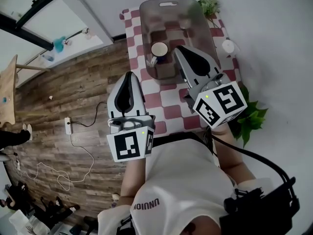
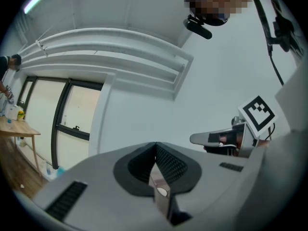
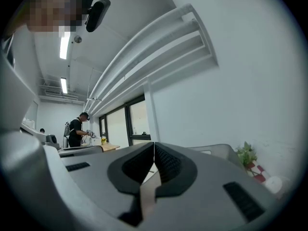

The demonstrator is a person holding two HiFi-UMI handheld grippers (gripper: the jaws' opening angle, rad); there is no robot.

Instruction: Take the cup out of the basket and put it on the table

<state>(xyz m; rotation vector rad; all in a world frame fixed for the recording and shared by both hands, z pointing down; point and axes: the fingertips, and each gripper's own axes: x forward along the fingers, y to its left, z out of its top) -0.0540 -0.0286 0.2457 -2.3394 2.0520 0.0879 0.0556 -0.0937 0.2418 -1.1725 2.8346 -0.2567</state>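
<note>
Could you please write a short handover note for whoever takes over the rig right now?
Left gripper: jaws together, empty, held short of the basket.
Right gripper: jaws together, empty; in the head view its tip is by the cup.
The cup stands upright inside the basket, on the checkered table.
Done: nothing, the cup is not yet grasped.
Left: open a gripper, grasp the cup, lift it out, set it on the table.

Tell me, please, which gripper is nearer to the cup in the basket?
Right. The right gripper reaches the basket, its tip beside the cup; the left gripper hangs nearer the person, at the left edge of the checked cloth.
</note>
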